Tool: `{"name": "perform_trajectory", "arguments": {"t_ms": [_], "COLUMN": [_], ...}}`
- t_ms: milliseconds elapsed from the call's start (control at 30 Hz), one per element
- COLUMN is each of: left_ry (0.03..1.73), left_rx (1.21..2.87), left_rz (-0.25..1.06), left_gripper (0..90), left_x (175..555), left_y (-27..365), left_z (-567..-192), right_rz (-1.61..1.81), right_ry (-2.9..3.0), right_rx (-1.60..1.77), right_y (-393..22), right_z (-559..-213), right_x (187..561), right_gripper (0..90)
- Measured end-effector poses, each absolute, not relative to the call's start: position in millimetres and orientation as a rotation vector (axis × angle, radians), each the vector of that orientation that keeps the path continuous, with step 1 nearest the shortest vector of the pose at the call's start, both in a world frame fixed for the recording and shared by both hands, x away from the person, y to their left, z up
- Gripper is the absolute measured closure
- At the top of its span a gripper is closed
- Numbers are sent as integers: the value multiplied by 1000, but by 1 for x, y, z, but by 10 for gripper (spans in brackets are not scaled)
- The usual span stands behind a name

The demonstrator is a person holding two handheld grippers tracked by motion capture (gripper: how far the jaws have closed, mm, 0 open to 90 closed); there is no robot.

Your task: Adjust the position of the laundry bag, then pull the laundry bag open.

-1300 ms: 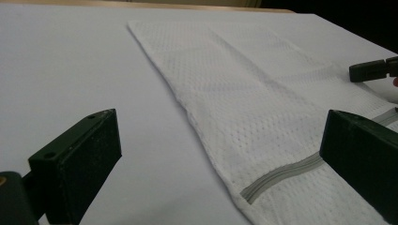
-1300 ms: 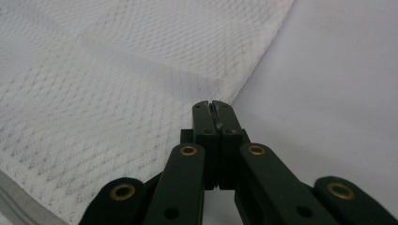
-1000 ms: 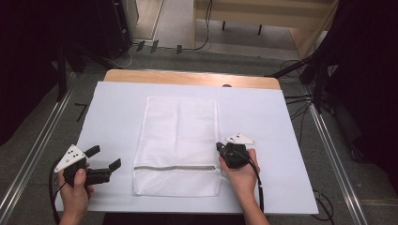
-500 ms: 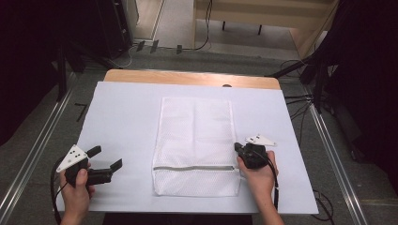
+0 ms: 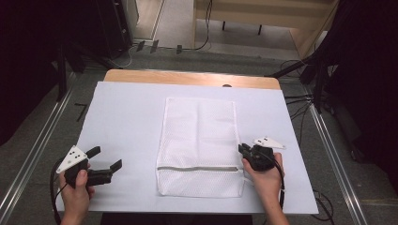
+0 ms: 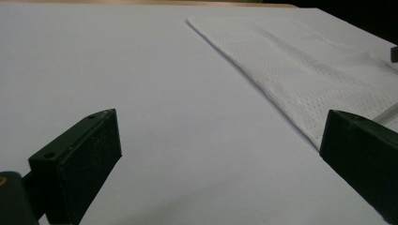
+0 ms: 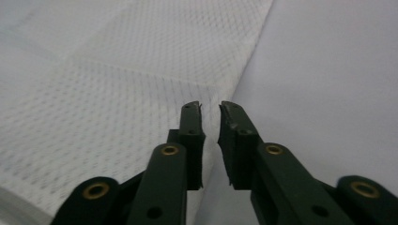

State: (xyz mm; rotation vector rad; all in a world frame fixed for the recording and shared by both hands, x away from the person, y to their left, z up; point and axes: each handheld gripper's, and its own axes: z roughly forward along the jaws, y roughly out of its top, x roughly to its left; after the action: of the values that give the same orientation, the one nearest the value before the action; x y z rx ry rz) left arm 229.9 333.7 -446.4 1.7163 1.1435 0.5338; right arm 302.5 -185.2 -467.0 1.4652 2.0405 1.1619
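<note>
- High view: a white mesh bag (image 5: 199, 145) lies flat at the table's (image 5: 126, 117) middle, reaching toward the near edge. The left gripper (image 5: 104, 165), jaws spread, hovers by the near left corner, well apart from the bag. The right gripper (image 5: 243, 151) sits at the bag's right edge.
- Left gripper view: jaws wide apart over bare table; the bag (image 6: 309, 70) lies beyond.
- Right gripper view: jaws nearly together with a slim gap, over the bag's (image 7: 117, 89) edge; whether they pinch it I cannot tell.
</note>
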Motion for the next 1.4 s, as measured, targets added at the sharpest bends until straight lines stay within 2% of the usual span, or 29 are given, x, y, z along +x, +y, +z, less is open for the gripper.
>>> {"name": "perform_trajectory", "arguments": {"t_ms": [33, 67, 133, 267, 333, 600, 867, 967, 1133, 1200, 1400], "left_ry": [1136, 1136, 1126, 1124, 1117, 1092, 1058, 1062, 1043, 1041, 1032], "left_rx": [1720, 1722, 1733, 1733, 1742, 1754, 1761, 1757, 1757, 1756, 1771], "left_rz": [529, 531, 535, 532, 534, 470, 397, 385, 328, 322, 312], "left_gripper": [0, 0, 0, 0, 0, 10, 14, 88, 92, 138, 138], "left_x": [230, 229, 230, 231, 231, 228, 230, 232, 230, 229, 225], "left_y": [333, 331, 329, 327, 325, 306, 286, 279, 266, 261, 254], "left_z": [-446, -447, -447, -447, -446, -445, -447, -448, -449, -448, -449], "right_rz": [1172, 1151, 1143, 1183, 1261, 1255, 1231, 1198, 1189, 1175, 1098], "right_ry": [2042, 2037, 2024, 1988, 1973, 2035, 2086, 2109, 2142, 2173, 2161], "right_rx": [1452, 1434, 1435, 1471, 1500, 1494, 1528, 1542, 1527, 1501, 1445], "right_y": [-188, -191, -197, -207, -214, -206, -209, -208, -201, -193, -182], "right_z": [-464, -459, -455, -452, -453, -456, -467, -474, -481, -484, -485], "right_x": [300, 292, 284, 269, 249, 215, 217, 218, 222, 221, 219], "right_gripper": [718, 635, 590, 561, 536, 454, 450, 466, 489, 481, 506]}}
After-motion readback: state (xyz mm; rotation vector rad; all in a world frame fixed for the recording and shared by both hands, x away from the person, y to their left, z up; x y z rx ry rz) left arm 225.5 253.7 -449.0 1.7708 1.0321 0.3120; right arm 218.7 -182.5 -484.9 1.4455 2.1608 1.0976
